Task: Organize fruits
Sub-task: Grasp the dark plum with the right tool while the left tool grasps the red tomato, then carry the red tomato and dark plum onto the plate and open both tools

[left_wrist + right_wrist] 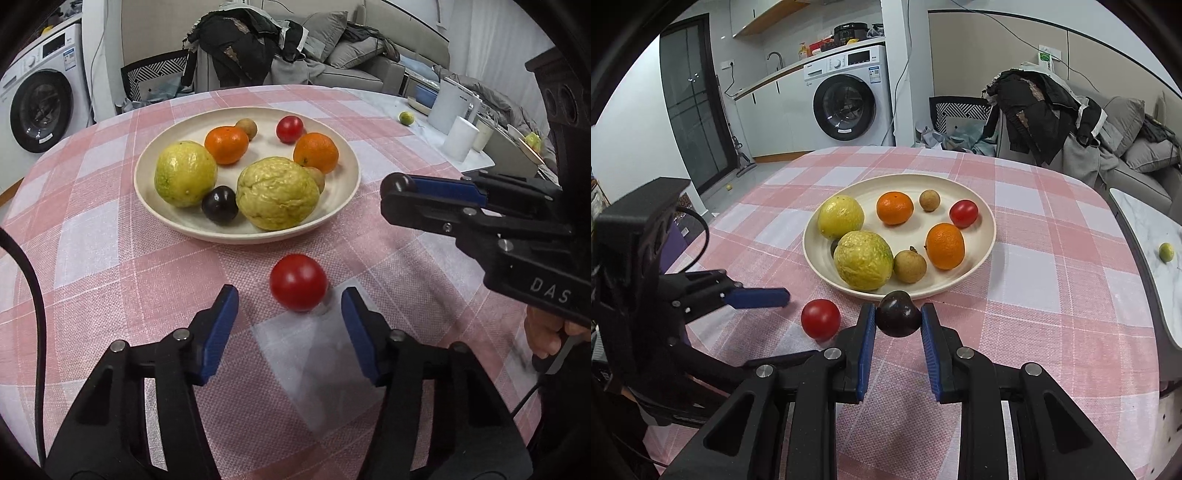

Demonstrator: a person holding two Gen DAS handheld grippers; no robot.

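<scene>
A cream plate on the pink checked cloth holds two yellow-green guavas, two oranges, a red tomato, small brown longans and a dark plum. A loose red tomato lies on the cloth in front of the plate. My left gripper is open, its fingertips on either side of this tomato, just short of it. My right gripper is shut on a second dark plum, held near the plate's front rim. It shows in the left wrist view at the right.
The round table drops off on every side. A marble side table at the right carries a green lime, white cups and a kettle. A washing machine, a clothes-draped chair and a sofa stand behind.
</scene>
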